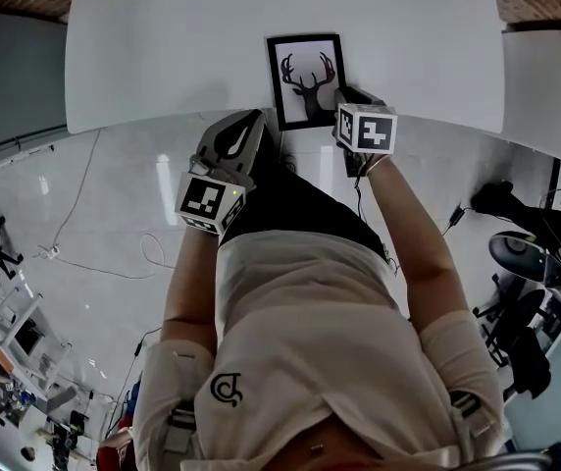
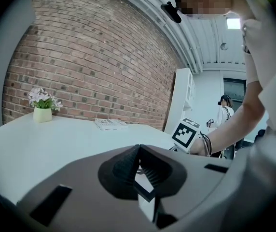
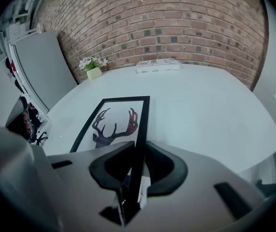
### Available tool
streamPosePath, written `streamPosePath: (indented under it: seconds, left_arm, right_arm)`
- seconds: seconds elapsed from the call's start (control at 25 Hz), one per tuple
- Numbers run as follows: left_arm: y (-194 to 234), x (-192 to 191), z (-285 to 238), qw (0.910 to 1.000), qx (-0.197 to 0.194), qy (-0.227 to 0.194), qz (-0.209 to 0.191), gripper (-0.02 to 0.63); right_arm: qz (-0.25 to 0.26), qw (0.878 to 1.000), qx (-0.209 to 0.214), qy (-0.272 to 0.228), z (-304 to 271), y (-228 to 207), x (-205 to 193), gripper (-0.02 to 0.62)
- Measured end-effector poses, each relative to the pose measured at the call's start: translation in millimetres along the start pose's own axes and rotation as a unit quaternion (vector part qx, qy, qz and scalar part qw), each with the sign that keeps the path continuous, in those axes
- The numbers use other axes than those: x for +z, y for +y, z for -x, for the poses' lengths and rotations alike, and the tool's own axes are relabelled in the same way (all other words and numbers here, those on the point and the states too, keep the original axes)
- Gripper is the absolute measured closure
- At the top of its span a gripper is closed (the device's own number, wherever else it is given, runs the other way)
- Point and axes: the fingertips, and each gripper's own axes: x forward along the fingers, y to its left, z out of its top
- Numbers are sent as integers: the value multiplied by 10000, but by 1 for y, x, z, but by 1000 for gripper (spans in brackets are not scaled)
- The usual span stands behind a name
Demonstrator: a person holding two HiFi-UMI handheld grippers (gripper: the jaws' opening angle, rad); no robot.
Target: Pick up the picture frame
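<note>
- Picture frame point(image 1: 306, 78), black and rectangular with a deer-head print, lay flat on the white table point(image 1: 163, 47), close to its near edge.
- Right gripper point(image 1: 347, 99) was clamped on the frame's right rail near the lower corner.
- Left gripper point(image 1: 253, 124) hung just left of the frame, its jaws pressed together on nothing.

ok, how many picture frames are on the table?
1. The deer-print picture frame is at the near edge of the table, its right side clamped in the right gripper. No other frame shows in any view.
</note>
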Motion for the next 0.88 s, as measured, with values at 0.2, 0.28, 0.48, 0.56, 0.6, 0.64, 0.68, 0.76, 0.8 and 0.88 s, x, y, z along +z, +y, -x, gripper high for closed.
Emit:
streamPosePath:
  seconds: [0.2,0.28,0.48,0.56,0.6,0.64,0.68,0.76,0.8,0.88]
  left_arm:
    - [-11,-14,0,10000,-59,62,32,594]
    - [-15,-22,0,9998,-61,133,140,594]
    - [-16,-60,-8,9968,-218,480,609,594]
    - [-13,-79,-14,9933,-271,640,923,582]
    - [-12,-90,-17,9902,-313,711,1164,567]
    - [-11,-99,-21,9857,-364,760,1457,538]
    - [-10,-106,-24,9802,-414,776,1776,493]
    - [-6,-114,-30,9671,-484,699,2399,449]
    - [-3,-115,-32,9596,-521,627,2694,439]
    - [1,-116,-39,9410,-672,494,3279,417]
  right_arm:
    - [-35,10000,12,10,11,-3,-17,518]
    - [-128,9999,23,-8,16,-3,-24,518]
    - [-392,9992,24,-70,21,-5,-32,519]
    - [-386,9992,12,-85,20,-5,-32,518]
    - [-382,9992,7,-91,20,-5,-32,518]
    - [-379,9992,-2,-96,20,-5,-32,519]
    - [-376,9992,-11,-97,20,-5,-32,519]
    - [-369,9993,-17,-102,20,-5,-33,520]
    - [-368,9993,-11,-113,20,-5,-32,519]
    - [-362,9992,4,-162,21,-4,-31,518]
